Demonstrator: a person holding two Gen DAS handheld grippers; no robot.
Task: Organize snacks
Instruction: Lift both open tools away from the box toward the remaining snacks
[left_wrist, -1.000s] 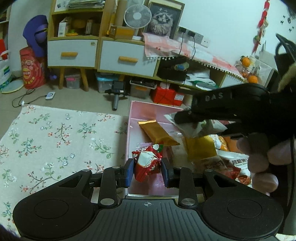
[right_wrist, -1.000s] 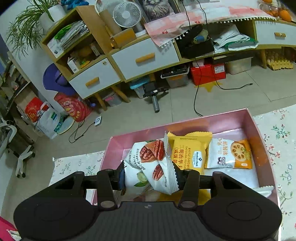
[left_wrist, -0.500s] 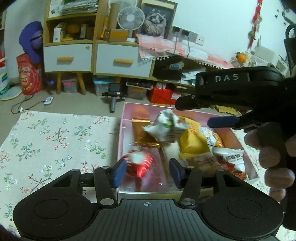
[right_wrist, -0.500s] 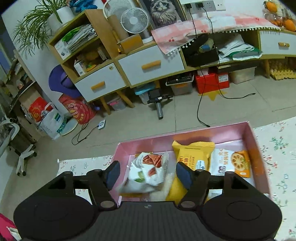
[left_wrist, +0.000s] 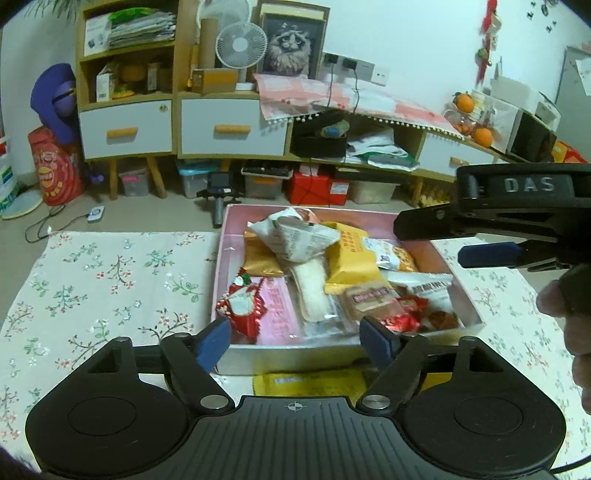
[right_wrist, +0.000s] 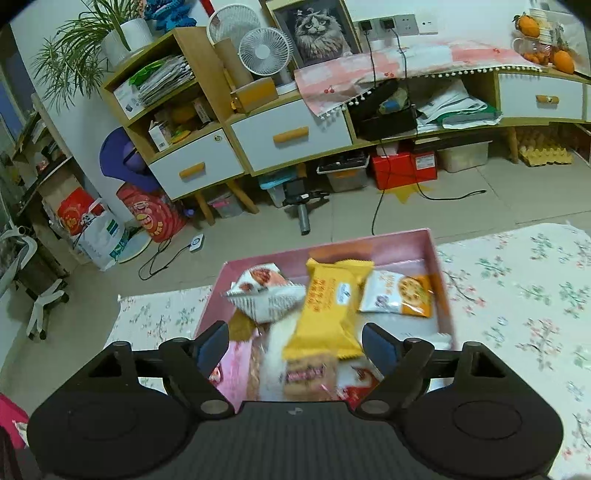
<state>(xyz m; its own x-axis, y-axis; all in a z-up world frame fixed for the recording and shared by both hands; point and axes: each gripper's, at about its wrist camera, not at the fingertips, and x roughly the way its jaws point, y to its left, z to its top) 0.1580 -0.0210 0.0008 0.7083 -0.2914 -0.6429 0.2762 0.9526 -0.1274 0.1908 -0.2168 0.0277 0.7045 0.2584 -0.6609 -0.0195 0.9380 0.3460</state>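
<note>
Both grippers hang over a pink box (left_wrist: 236, 221) of snacks that sits on a flowered cloth (left_wrist: 110, 280). On the left gripper (left_wrist: 295, 338) the jaws are spreading apart and hold nothing; the blue pads stand at the near wall of the box, clear of every packet. A red-and-white packet (left_wrist: 242, 310) lies in the box's near left corner, just beyond the left pad. The right gripper (right_wrist: 295, 341) is likewise opening its jaws with nothing between the pads; in the left camera it shows from the side at the right edge, carried by a hand (left_wrist: 569, 325).

Inside the box the snacks lie in a loose heap. A white packet with nuts printed on it (right_wrist: 264, 295) rests tilted on top near the far left. A yellow packet (right_wrist: 328, 314) leans beside it, and a white-and-orange packet (right_wrist: 400, 295) lies flat towards the far right. A pale long packet (left_wrist: 312, 291) and a red wrapper (left_wrist: 404, 317) lie nearer. Another yellow packet (left_wrist: 314, 382) lies on the cloth outside the near wall.
</note>
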